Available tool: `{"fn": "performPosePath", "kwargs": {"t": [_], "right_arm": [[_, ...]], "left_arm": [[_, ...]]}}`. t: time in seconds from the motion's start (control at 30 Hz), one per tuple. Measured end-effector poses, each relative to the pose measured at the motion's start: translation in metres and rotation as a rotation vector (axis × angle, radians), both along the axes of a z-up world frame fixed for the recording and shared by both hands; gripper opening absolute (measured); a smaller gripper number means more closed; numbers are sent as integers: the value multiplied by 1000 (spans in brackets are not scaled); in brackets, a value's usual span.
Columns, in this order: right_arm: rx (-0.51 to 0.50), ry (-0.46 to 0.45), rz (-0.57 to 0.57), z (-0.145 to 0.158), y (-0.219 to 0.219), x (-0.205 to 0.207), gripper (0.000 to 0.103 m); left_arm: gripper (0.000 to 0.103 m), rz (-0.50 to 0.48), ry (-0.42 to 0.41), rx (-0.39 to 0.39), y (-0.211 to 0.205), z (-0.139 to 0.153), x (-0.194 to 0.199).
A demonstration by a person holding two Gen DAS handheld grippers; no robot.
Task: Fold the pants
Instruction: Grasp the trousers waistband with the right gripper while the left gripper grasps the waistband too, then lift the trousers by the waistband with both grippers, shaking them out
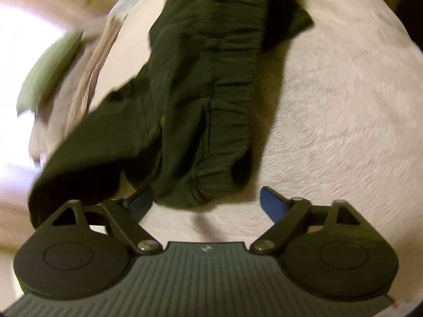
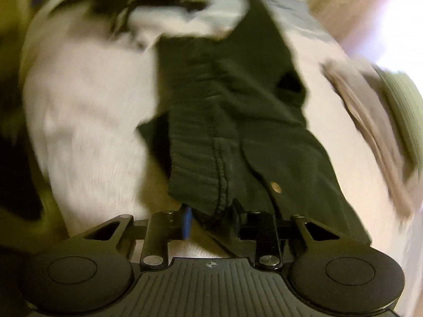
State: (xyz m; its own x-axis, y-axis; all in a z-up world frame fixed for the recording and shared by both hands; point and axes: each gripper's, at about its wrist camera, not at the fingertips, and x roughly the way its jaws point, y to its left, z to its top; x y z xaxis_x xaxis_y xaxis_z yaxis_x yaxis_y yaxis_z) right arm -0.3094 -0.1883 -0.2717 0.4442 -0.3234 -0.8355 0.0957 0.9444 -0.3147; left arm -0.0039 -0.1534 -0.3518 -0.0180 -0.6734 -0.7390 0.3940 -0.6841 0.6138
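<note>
A: Left gripper (image 1: 208,200)?

B: Jaws spread wide, nothing between them; the waistband end of the dark green pants (image 1: 201,84) lies just ahead on the white bedspread (image 1: 330,111).

A: Right gripper (image 2: 211,219)?

B: Pressed together on the seamed waistband edge (image 2: 220,179), presumably to hold it up for folding (frames blurred).

A: Material?

B: Soft, gathered cloth; a brass snap (image 2: 275,187); the cover is ribbed.

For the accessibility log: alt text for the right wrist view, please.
The right gripper is shut on the waistband of dark green pants, which stretch away across a white bedspread. Blurred folded clothes lie at the right.
</note>
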Motion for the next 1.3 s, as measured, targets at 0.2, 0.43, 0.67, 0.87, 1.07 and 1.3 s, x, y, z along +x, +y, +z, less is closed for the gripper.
{"fn": "performPosePath", "kwargs": {"t": [0.2, 0.43, 0.67, 0.87, 1.07, 1.3], "right_arm": [[8, 9, 0, -5, 13, 1, 27], [-178, 71, 86, -51, 24, -5, 75], [-457, 147, 366, -127, 56, 9, 76], [-388, 152, 345, -99, 52, 2, 59], [-478, 221, 391, -112, 52, -18, 61], [-456, 129, 400, -118, 46, 13, 48]], "left_arm": [[32, -187, -28, 34, -6, -7, 2], [16, 1, 218, 84, -41, 57, 17], [14, 152, 431, 151, -77, 94, 36], [14, 173, 447, 171, -83, 108, 37], [14, 181, 460, 148, -85, 121, 39], [14, 187, 450, 169, -81, 111, 38]]}}
